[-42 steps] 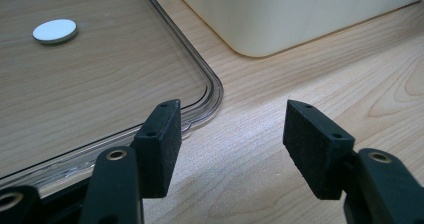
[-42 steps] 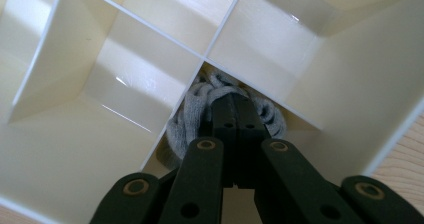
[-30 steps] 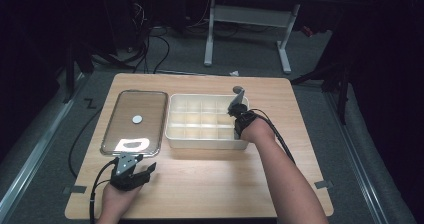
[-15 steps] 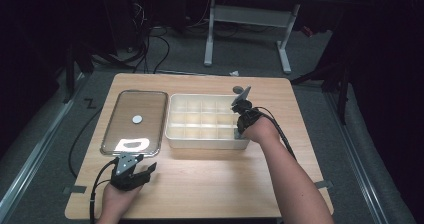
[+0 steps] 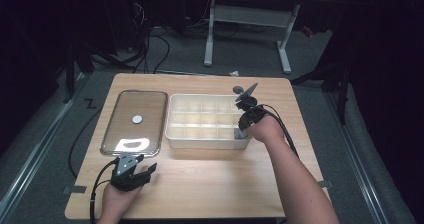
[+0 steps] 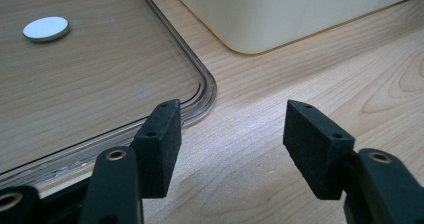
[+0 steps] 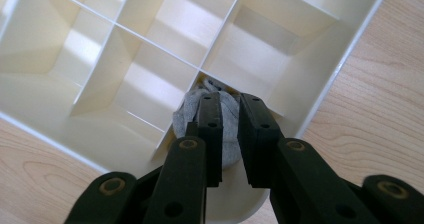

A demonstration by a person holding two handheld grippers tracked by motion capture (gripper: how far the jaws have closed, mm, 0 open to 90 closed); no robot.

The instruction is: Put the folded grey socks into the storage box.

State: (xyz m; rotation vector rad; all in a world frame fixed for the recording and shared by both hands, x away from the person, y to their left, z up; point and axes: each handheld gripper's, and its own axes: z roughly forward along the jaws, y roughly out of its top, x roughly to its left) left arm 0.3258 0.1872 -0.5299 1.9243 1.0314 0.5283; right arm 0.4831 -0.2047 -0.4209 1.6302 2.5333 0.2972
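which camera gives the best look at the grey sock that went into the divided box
The right gripper view: the grey sock lies bunched in a corner compartment of the cream divided box, just beyond the right gripper, whose jaws have just been opening. The high view gives a small grey patch. The left gripper view shows the box's outer wall.

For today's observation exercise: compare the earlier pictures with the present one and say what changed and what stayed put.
The right gripper has just been opening and lifting slightly above the grey sock, which lies in the divided bin's near-right compartment. The left gripper, clear lid and white disc stayed.
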